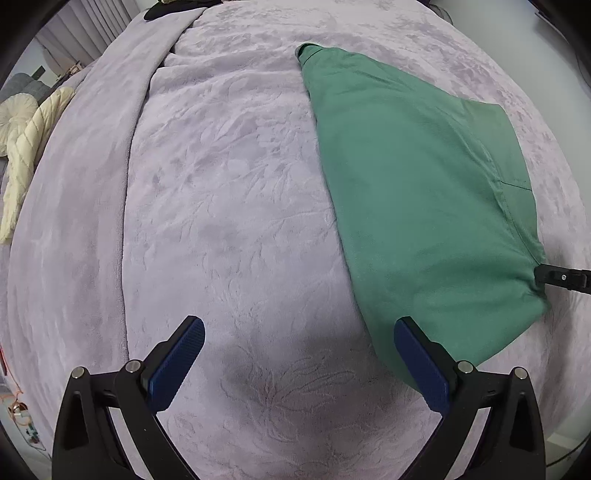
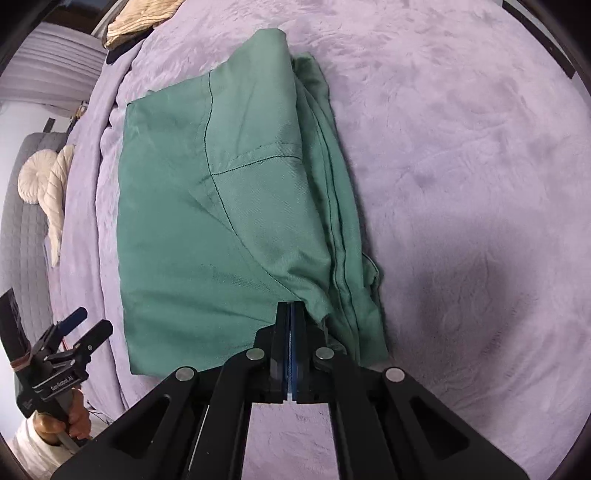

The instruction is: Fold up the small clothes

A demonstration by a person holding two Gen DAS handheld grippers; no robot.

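Observation:
A green garment (image 1: 417, 192) lies folded over on a lilac blanket (image 1: 229, 192). In the right wrist view the green garment (image 2: 221, 221) fills the middle, with seams and bunched layers along its right side. My right gripper (image 2: 291, 308) is shut on the garment's near edge; it also shows in the left wrist view (image 1: 541, 275) at the garment's right corner. My left gripper (image 1: 299, 328) is open and empty, just above the blanket, with its right finger (image 1: 417, 354) over the garment's near left edge. It also shows in the right wrist view (image 2: 90, 323).
A cream quilted cushion (image 1: 26, 140) lies at the bed's far left. A grey padded headboard (image 2: 26, 221) stands beyond the blanket. A dark item (image 1: 162, 11) lies at the far top edge of the bed.

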